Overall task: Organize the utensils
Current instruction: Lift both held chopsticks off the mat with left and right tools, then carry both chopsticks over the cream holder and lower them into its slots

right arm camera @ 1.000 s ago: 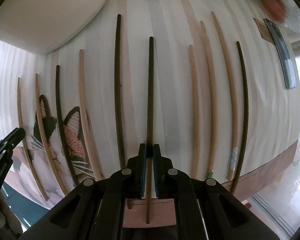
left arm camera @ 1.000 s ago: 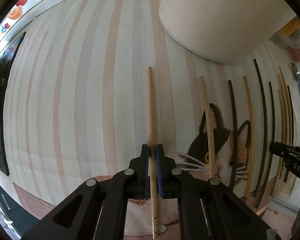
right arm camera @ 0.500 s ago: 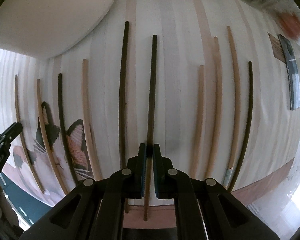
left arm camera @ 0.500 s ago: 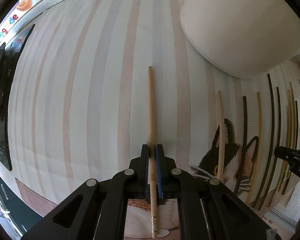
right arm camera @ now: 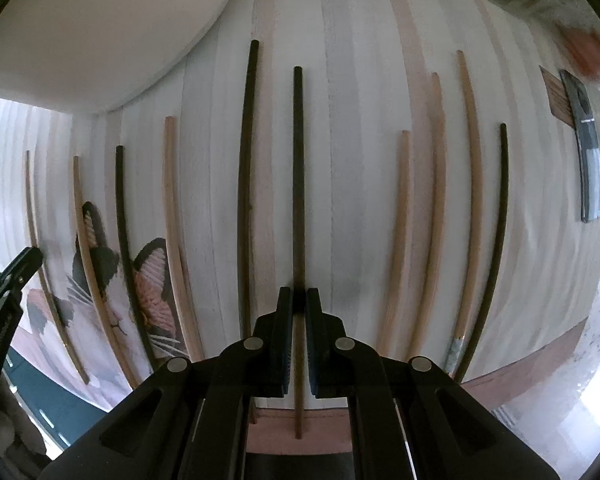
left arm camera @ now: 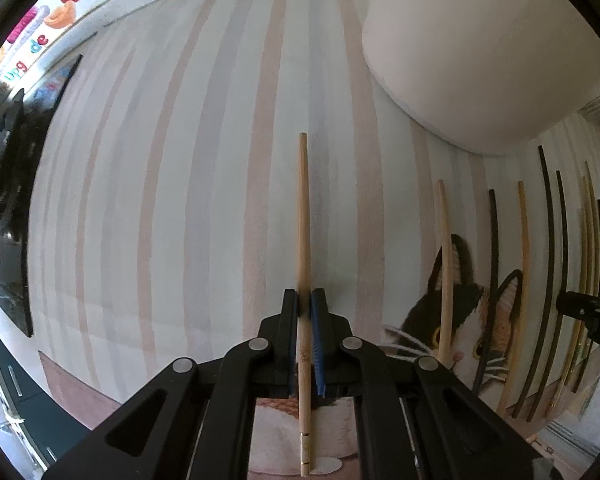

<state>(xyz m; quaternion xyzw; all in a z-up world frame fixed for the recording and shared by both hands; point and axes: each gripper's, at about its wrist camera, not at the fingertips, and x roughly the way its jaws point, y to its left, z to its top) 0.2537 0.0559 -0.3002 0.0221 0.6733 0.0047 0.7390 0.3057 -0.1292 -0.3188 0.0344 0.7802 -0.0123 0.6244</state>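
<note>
My left gripper (left arm camera: pixel 304 300) is shut on a light wooden chopstick (left arm camera: pixel 303 208), which points away from me over the striped placemat (left arm camera: pixel 180 200). In the right wrist view my right gripper (right arm camera: pixel 299 298) is shut on a dark brown chopstick (right arm camera: pixel 298 168), just right of another dark chopstick (right arm camera: pixel 247 168) lying on the mat. Several more light and dark chopsticks lie in a row on both sides of it. The right gripper's tip (left arm camera: pixel 580 308) shows at the right edge of the left wrist view. The left gripper's tip (right arm camera: pixel 16 272) shows at the left edge of the right wrist view.
A large white rounded container (left arm camera: pixel 480 52) stands at the far side of the mat. A cat picture (left arm camera: pixel 460 320) is printed on the mat under some chopsticks. A dark flat device (right arm camera: pixel 588 148) lies at the far right. Colourful packaging (left arm camera: pixel 32 36) sits at the far left.
The left gripper with its light chopstick has shifted left, away from the row and the cat picture. The right gripper with the dark chopstick has shifted left, closer to the neighbouring dark chopstick.
</note>
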